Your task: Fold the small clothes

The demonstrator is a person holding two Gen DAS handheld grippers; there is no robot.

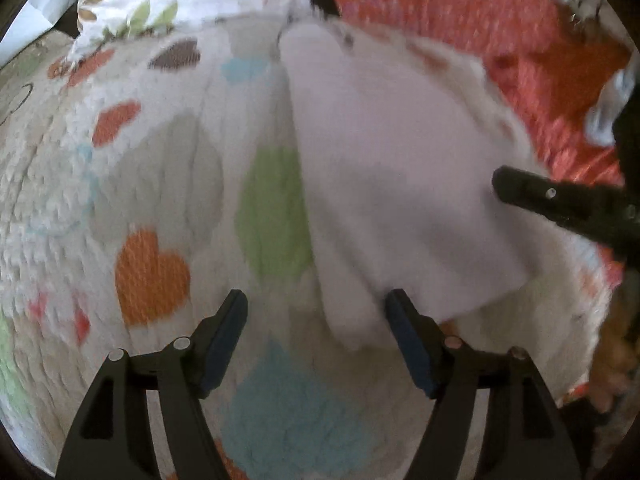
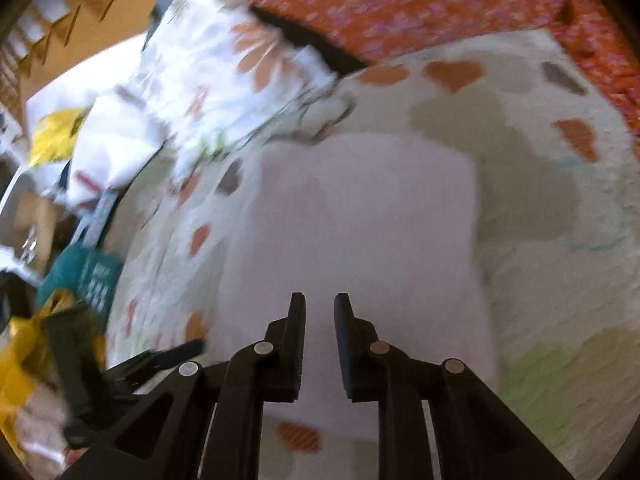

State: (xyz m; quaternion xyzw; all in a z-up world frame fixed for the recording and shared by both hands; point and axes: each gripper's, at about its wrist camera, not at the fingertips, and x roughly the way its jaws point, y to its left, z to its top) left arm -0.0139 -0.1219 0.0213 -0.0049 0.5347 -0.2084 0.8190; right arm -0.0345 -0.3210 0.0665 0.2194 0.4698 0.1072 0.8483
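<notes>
Lying ahead of both tongs, white garment (image 1: 400,184) — left tongs (image 1: 316,308) agape, right tongs (image 2: 320,308) narrowly parted.

No text, brand or number can be read in either view. The teal item (image 2: 82,276) at the left edge of the right wrist view carries pale lettering, blurred beyond reading.

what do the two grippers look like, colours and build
Both are black plastic. The left gripper has two angled fingers faced with dark blue pads, hollow triangular links and round silver pivot pins. The right gripper has the same links and pins, with ridged black inner faces. No cables or sleeves show.
</notes>
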